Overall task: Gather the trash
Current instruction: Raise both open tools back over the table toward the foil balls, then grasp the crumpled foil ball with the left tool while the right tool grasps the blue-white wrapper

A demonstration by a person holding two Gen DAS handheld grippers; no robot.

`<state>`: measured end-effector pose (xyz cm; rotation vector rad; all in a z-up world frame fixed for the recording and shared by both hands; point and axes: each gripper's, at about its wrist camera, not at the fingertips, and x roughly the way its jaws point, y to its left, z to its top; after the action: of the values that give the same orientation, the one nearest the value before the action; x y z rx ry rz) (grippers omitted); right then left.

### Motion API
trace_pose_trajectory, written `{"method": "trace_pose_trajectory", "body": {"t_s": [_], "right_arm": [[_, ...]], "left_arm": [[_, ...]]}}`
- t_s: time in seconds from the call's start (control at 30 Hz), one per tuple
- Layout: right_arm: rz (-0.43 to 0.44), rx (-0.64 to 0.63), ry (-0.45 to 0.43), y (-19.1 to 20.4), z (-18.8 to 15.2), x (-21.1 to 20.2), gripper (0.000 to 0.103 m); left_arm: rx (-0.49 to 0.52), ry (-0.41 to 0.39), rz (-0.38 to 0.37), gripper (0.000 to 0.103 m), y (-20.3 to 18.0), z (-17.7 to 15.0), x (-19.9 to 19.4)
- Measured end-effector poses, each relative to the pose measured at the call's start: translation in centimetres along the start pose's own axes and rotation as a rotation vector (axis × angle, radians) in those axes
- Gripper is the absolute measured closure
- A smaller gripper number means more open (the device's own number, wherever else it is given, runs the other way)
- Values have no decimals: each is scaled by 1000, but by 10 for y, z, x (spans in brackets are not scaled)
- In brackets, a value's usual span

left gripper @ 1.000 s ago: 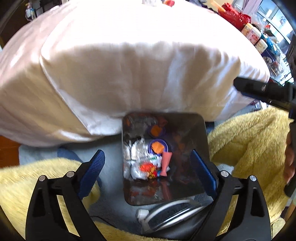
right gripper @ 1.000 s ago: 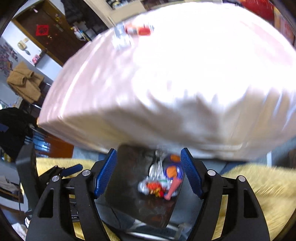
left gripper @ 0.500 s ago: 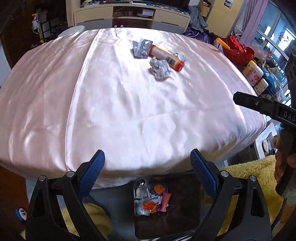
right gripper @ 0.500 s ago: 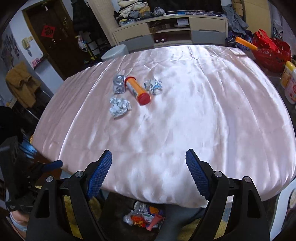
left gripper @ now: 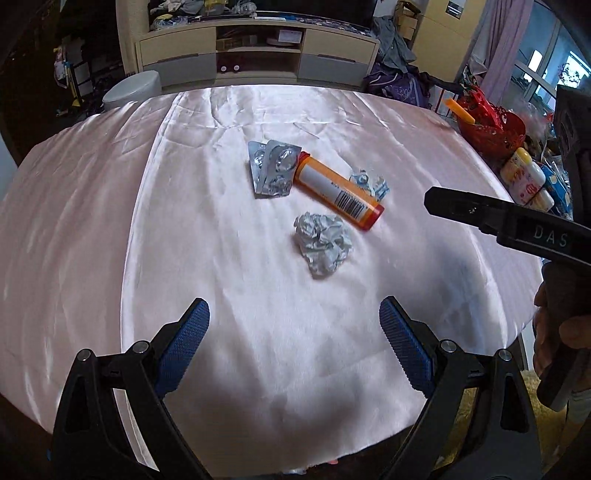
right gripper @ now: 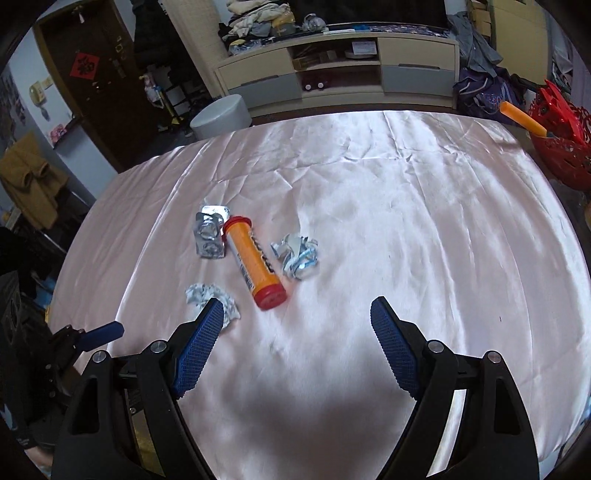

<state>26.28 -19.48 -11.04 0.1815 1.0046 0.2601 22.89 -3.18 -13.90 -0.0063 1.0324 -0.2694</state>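
From the left wrist, "DAS" reads on the right hand-held gripper [left gripper: 461,205]. The left hand-held gripper [left gripper: 294,332], jaws apart and empty, hangs over the bench [left gripper: 110,221]; beyond lie crumpled foil [left gripper: 323,243], an orange tube [left gripper: 338,192] with barcode, and blister packs [left gripper: 273,168].

From the right wrist, its jaws stand apart and empty; the red-capped tube sits just ahead, left of centre.

A lived-in home room

A low cabinet [right gripper: 340,70] heaped with clothes [right gripper: 258,26], a dark door [right gripper: 96,85] bearing a red paper charm [right gripper: 84,64], and a table under pink satin cloth [right gripper: 406,221].
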Motion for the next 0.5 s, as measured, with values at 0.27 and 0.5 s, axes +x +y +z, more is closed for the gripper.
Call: {"method": "trace_pose_trajectory", "body": {"t_s": [0.27, 0.5], "right_arm": [[25, 26, 29, -5, 28, 38, 39], [44, 36, 69, -7, 35, 64, 50]], "left_arm": [[22, 4, -4, 15, -5, 29, 26], [24, 27, -21, 32, -4, 37, 49]]}}
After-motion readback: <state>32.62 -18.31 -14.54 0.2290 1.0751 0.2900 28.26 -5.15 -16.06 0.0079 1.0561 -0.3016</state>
